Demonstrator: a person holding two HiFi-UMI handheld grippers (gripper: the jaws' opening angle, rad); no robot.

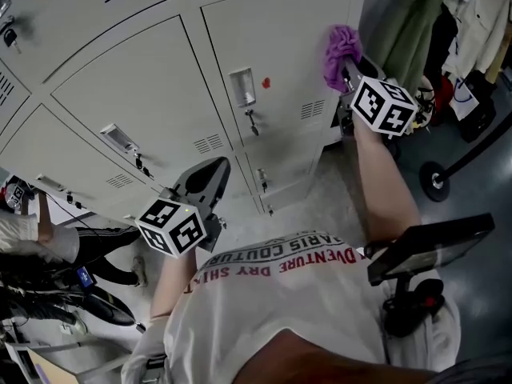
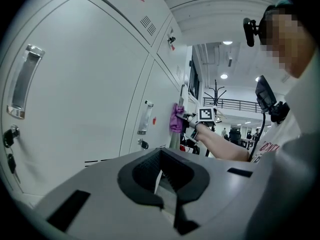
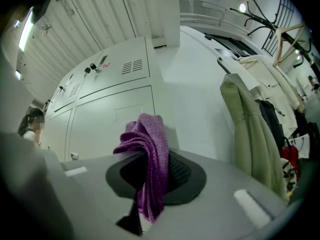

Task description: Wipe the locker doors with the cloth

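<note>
A person faces a bank of pale grey lockers. The right gripper (image 1: 352, 74) is raised to the right edge of one door (image 1: 276, 46), above the door's vent slots (image 1: 313, 110). Its fingers (image 3: 182, 174) are clenched on a purple cloth (image 3: 152, 149). The cloth bunches past the tips and looks pressed to the door, though contact is not certain. The left gripper (image 1: 204, 181) hangs below and left of the door, its fingers (image 2: 145, 171) closed together with nothing between them.

The step in hand seems to be wiping this door. To do it well, keep the bunched cloth, not the hard tips, against the metal. Run overlapping passes from the door's right edge leftward. Ease around the handle (image 1: 242, 87) and the lock (image 1: 253, 122) under it, where the cloth could snag.

The door is a flat, smooth, painted metal rectangle with a faint sheen. The handle is a recessed, shiny upright slot. A small red sticker (image 1: 266, 82) sits just right of it. The vent slots are short, thin, stacked cuts. The cloth is soft, knitted and loosely folded. The finger pads are dark and ribbed.
</note>
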